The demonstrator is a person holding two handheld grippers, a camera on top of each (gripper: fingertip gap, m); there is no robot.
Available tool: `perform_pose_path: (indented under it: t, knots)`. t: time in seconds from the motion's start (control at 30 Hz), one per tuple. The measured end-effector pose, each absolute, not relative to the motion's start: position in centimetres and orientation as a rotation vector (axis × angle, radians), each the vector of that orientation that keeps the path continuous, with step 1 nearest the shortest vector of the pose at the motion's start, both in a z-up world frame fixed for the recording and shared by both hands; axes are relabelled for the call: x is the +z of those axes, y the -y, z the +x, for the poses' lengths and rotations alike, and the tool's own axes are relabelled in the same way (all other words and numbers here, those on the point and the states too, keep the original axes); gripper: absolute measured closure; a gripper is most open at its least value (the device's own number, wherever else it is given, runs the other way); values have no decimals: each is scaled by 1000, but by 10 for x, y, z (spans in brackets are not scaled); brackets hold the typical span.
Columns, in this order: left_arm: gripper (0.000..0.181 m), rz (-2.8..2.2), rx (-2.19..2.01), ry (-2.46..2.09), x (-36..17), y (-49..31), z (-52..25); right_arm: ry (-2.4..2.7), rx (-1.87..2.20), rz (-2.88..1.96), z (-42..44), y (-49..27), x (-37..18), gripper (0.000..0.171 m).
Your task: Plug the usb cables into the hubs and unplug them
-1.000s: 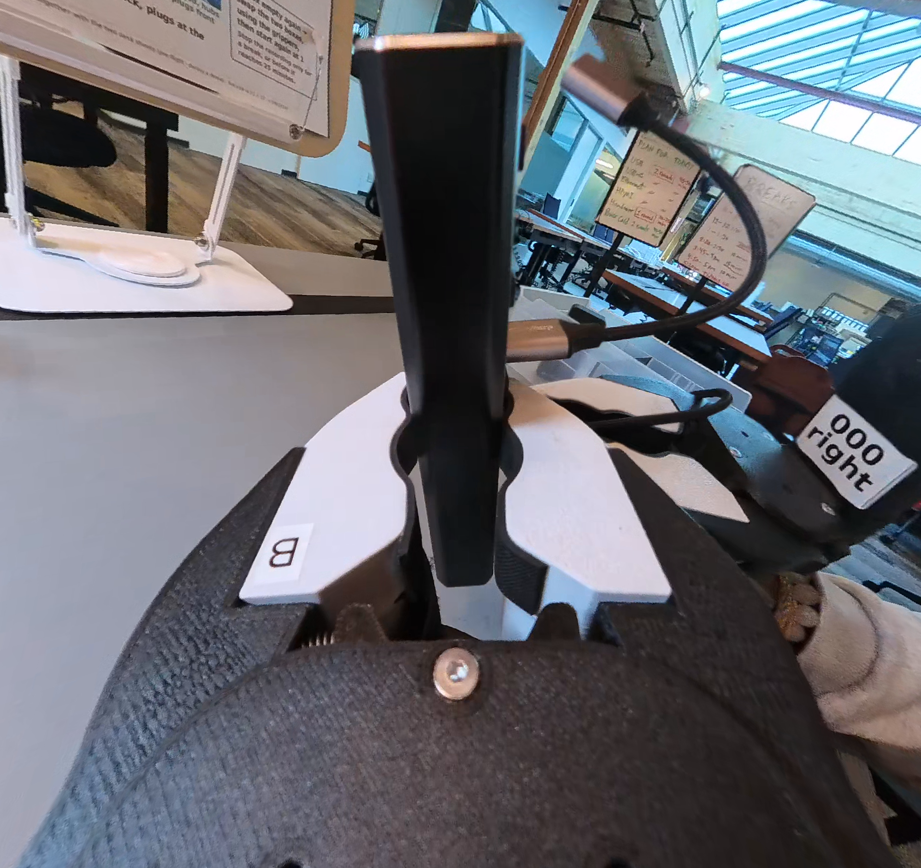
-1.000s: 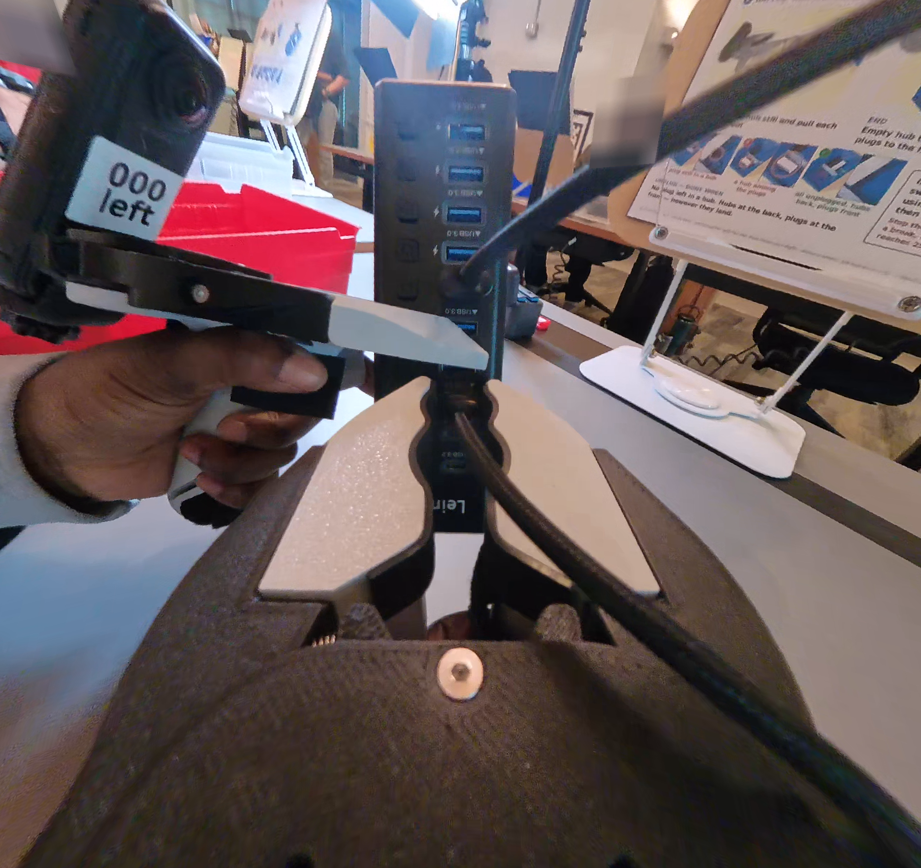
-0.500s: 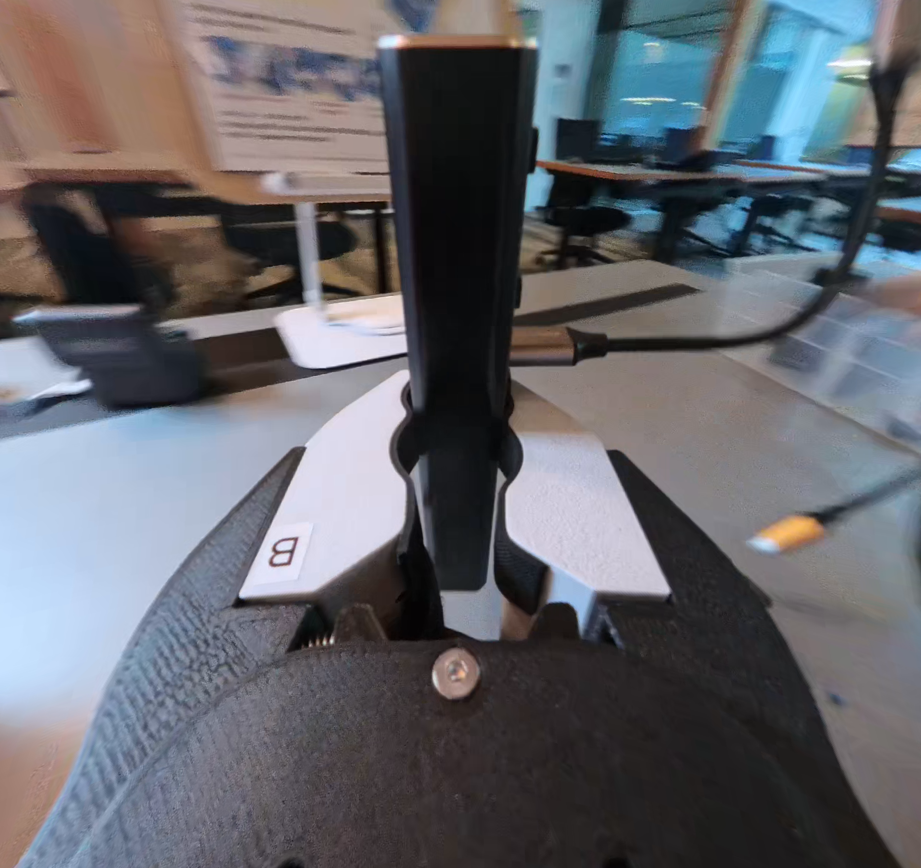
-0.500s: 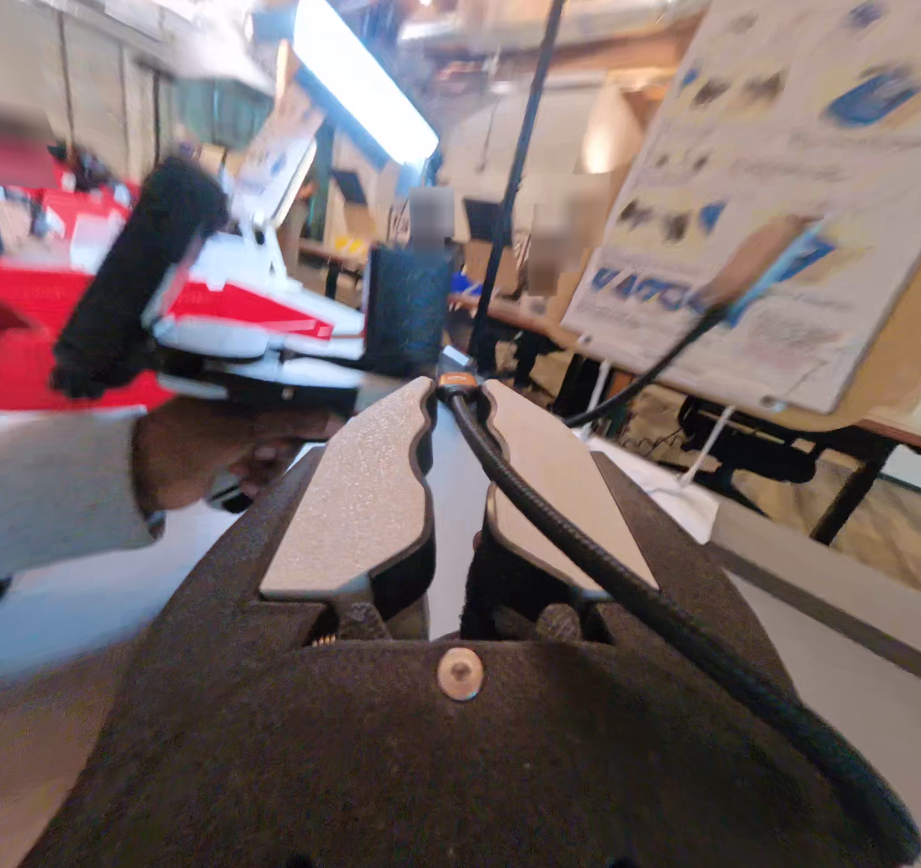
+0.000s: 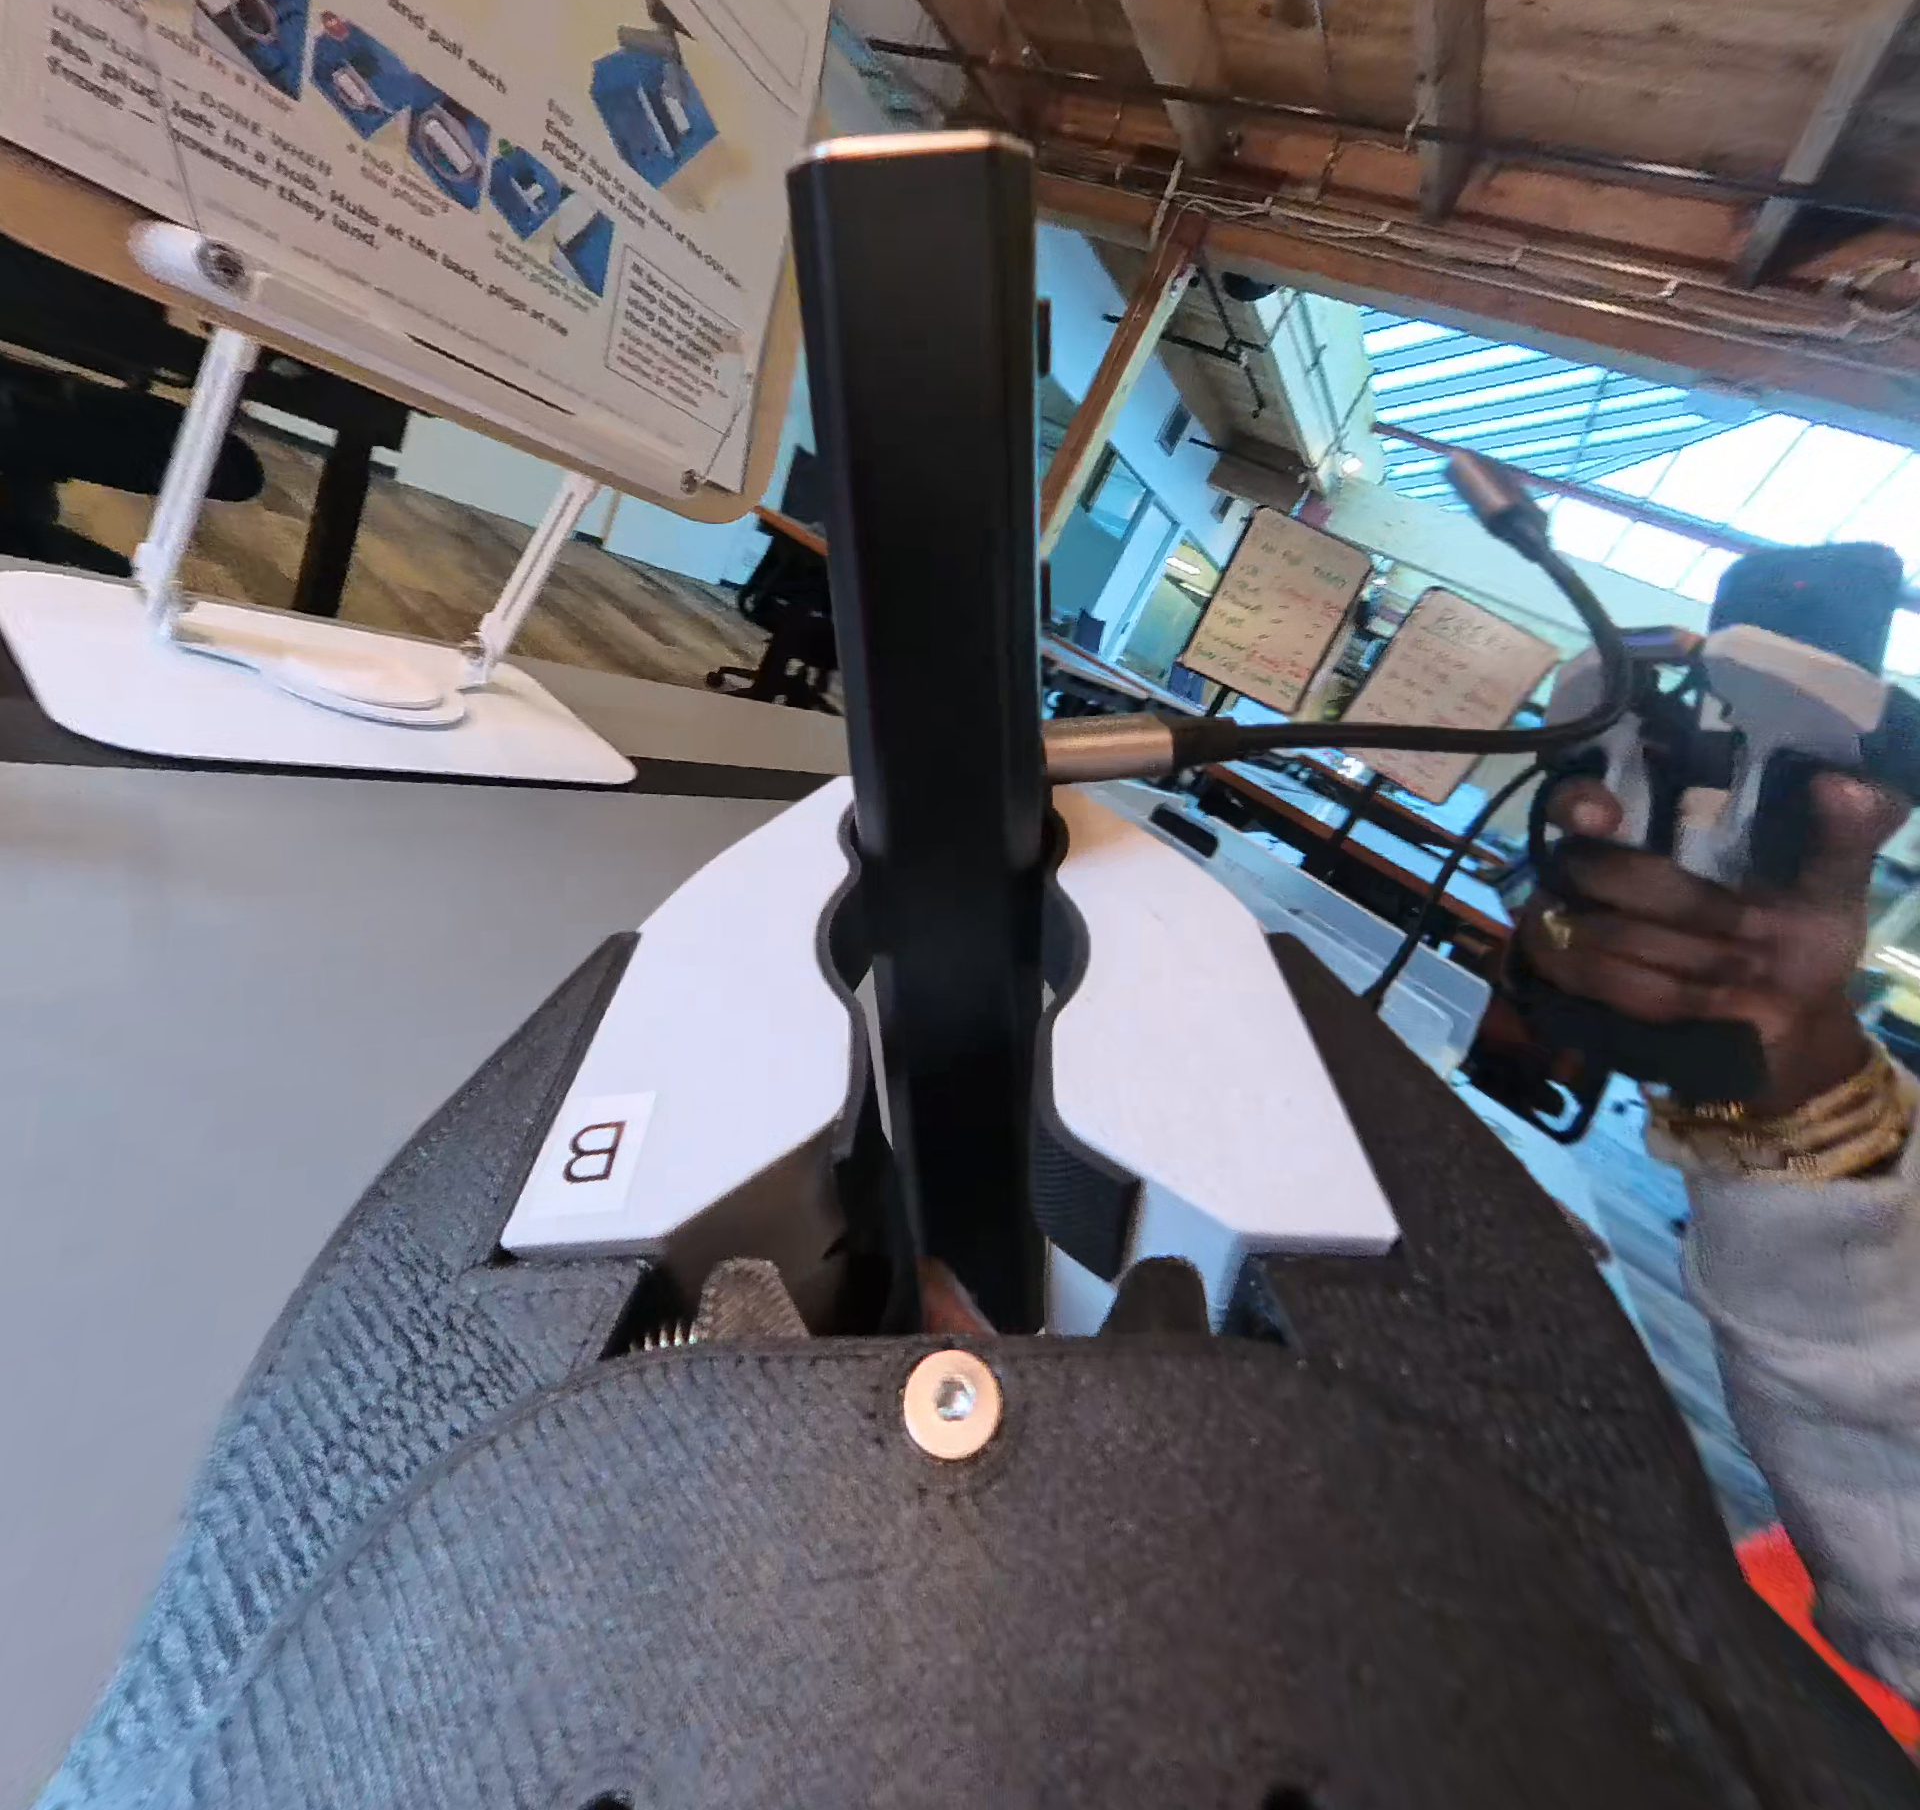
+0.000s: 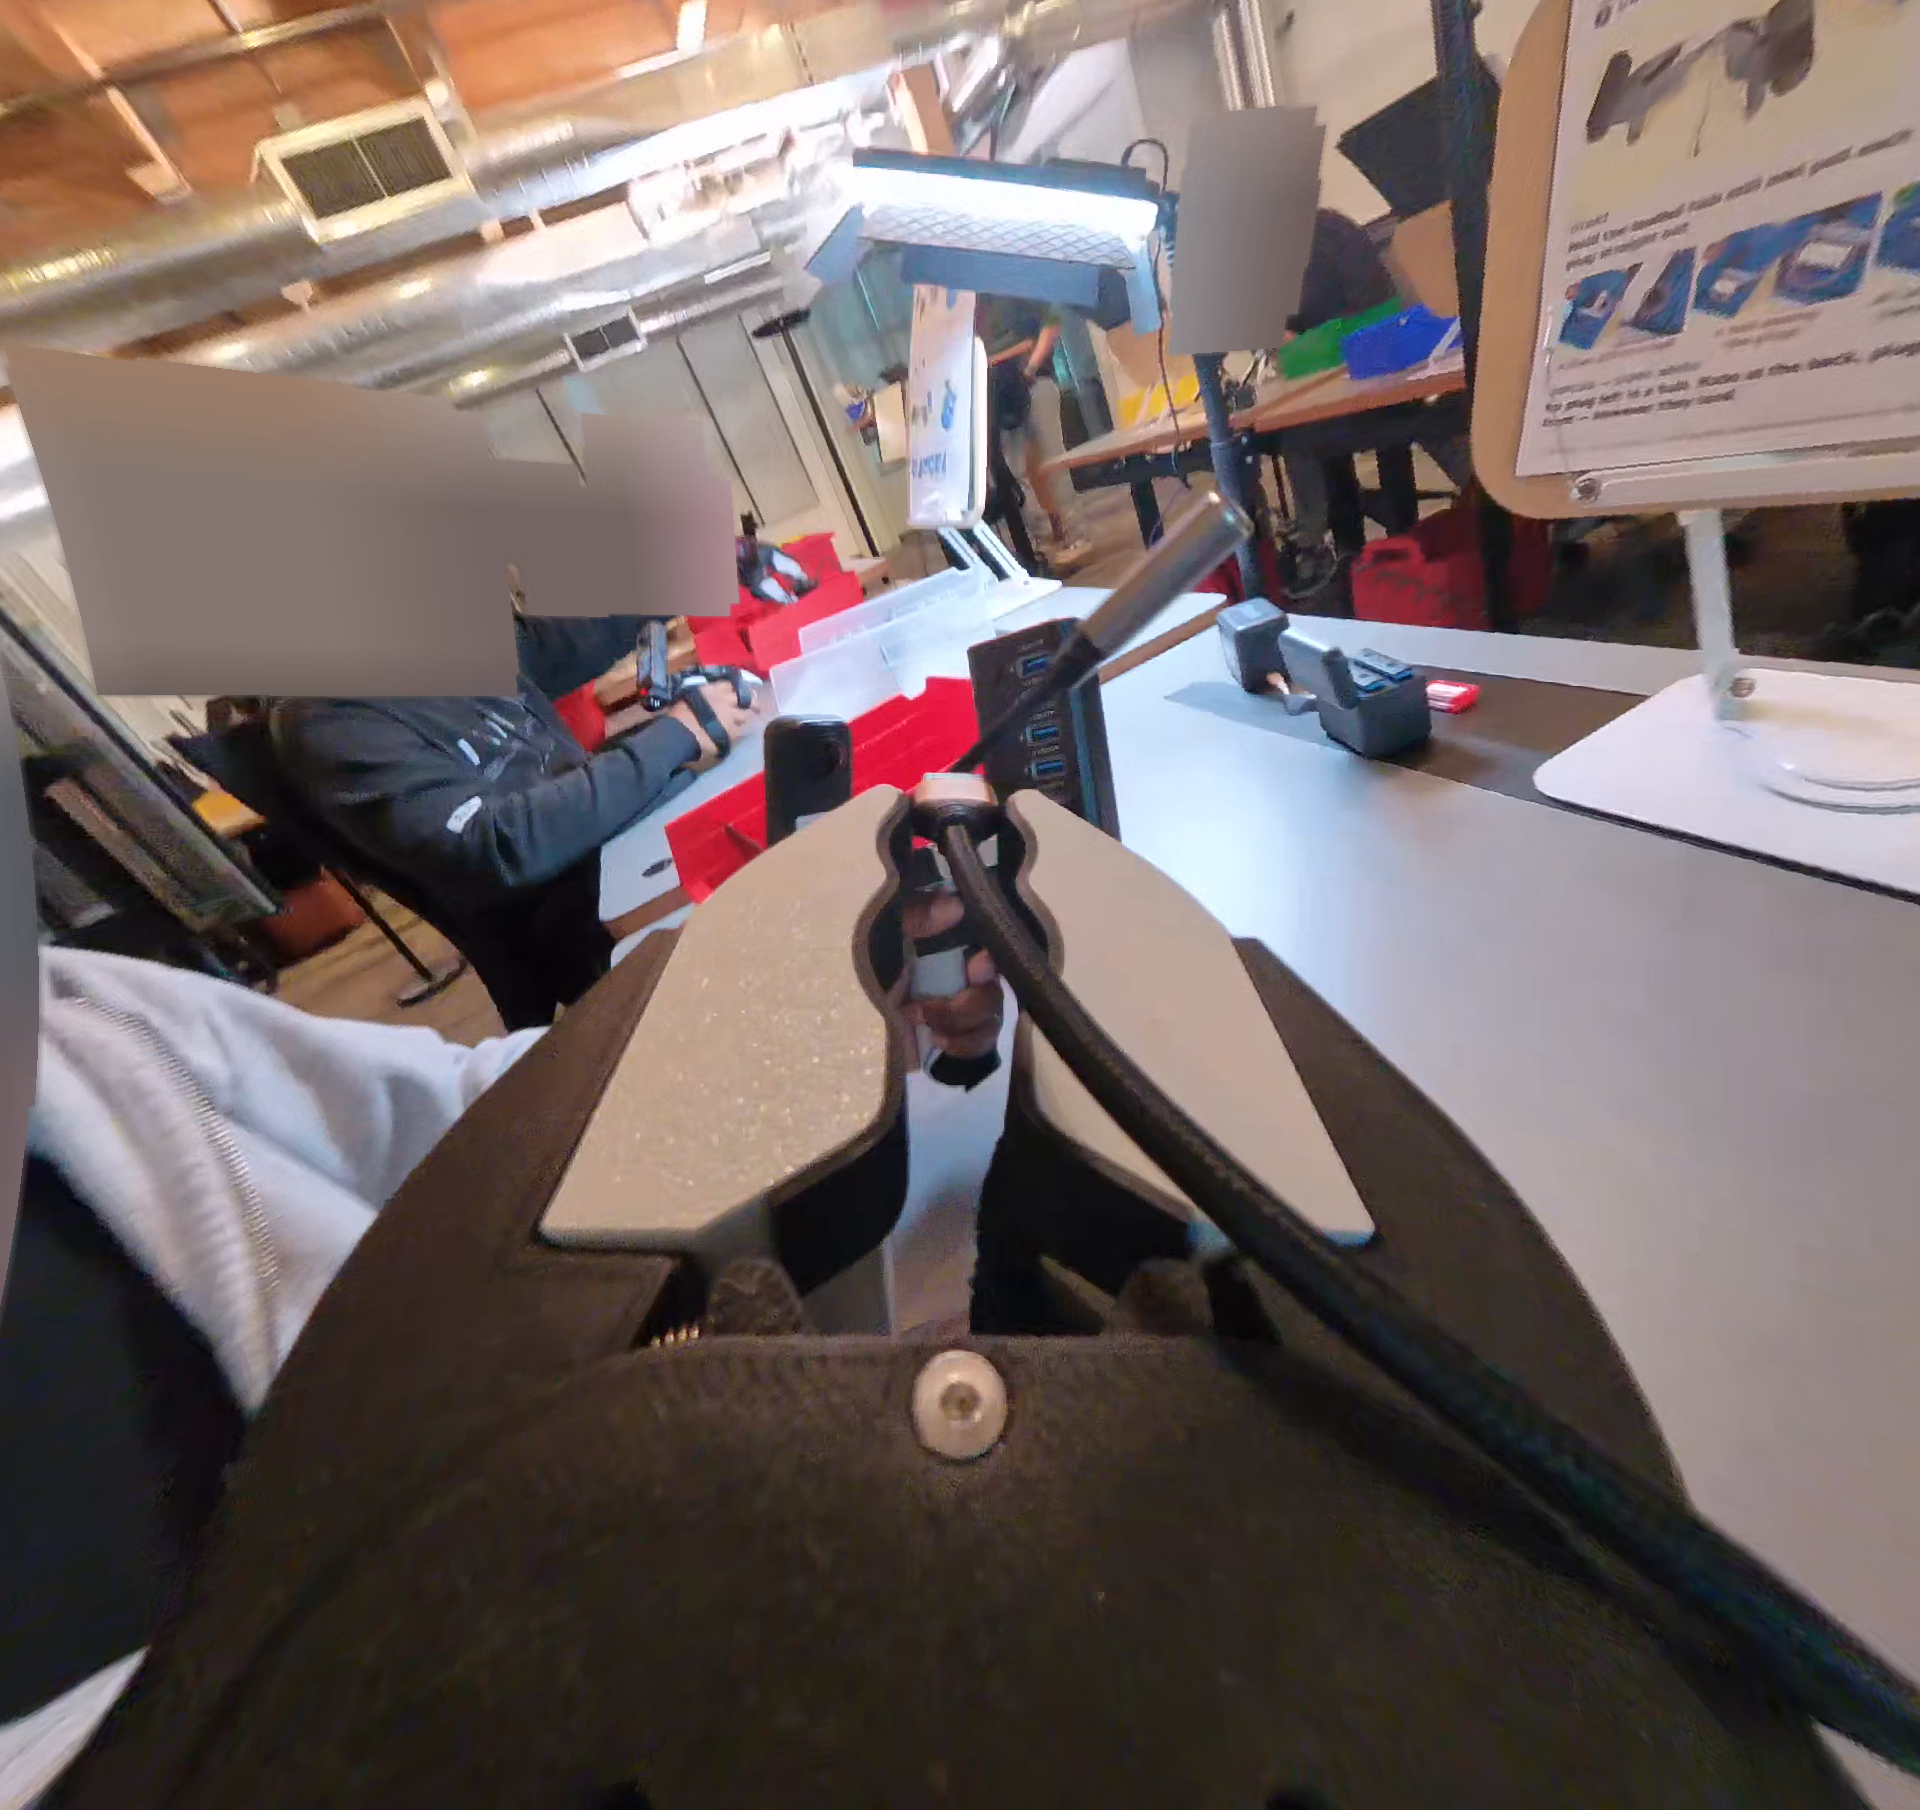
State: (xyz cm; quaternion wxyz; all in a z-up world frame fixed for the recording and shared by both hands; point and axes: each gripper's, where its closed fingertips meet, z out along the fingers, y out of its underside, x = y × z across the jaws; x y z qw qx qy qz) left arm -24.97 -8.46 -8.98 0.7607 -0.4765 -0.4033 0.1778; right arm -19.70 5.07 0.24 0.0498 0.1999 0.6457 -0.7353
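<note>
My left gripper [image 5: 951, 825] is shut on a black USB hub [image 5: 920, 513] and holds it upright above the grey table [image 5: 260, 1033]. A grey metal plug [image 5: 1107, 752] sits in the hub's right side. Its thin cable arcs right to a free plug end [image 5: 1481, 493]. My right gripper [image 6: 951, 804] is shut on the orange-collared plug [image 6: 951, 792] of a thick black braided cable [image 6: 1195, 1168]. It holds that plug apart from the hub [image 6: 1049, 721]. The right gripper also shows at the far right of the left wrist view [image 5: 1683, 721], in a hand.
An instruction board [image 5: 416, 150] on a white stand [image 5: 312, 711] stands at the table's back. A grey device [image 6: 1340, 690] lies on the table. Red bins [image 6: 790, 815] and a clear bin [image 6: 883, 648] stand beyond the hub. A person [image 6: 468, 804] stands at another table. The tips of one gripper are about 20 centimetres away from the tips of the other.
My right gripper has pulled its plug out of the hub and drawn back to the right. My left gripper has kept hold of the hub while swinging about.
</note>
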Motion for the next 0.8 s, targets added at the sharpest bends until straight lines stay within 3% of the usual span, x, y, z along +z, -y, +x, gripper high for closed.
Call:
perform_pose_path:
  t: [0.3, 0.53, 0.73, 0.8]
  knots:
    - [153, -1122, 432, 824, -90, 70, -244, -2516, -1874, 921, -219, -199, 6, 155]
    - [153, -1170, 515, 805, -90, 69, -244, -2675, -1173, 1309, -259, -295, -105, 155]
    - [153, -1228, 570, 785, -95, 64, -245, -2565, -657, 1376, -254, -320, -189, 155]
    - [153, -1237, 568, 781, -96, 63, -244, -2584, -564, 1401, -258, -325, -201, 143]
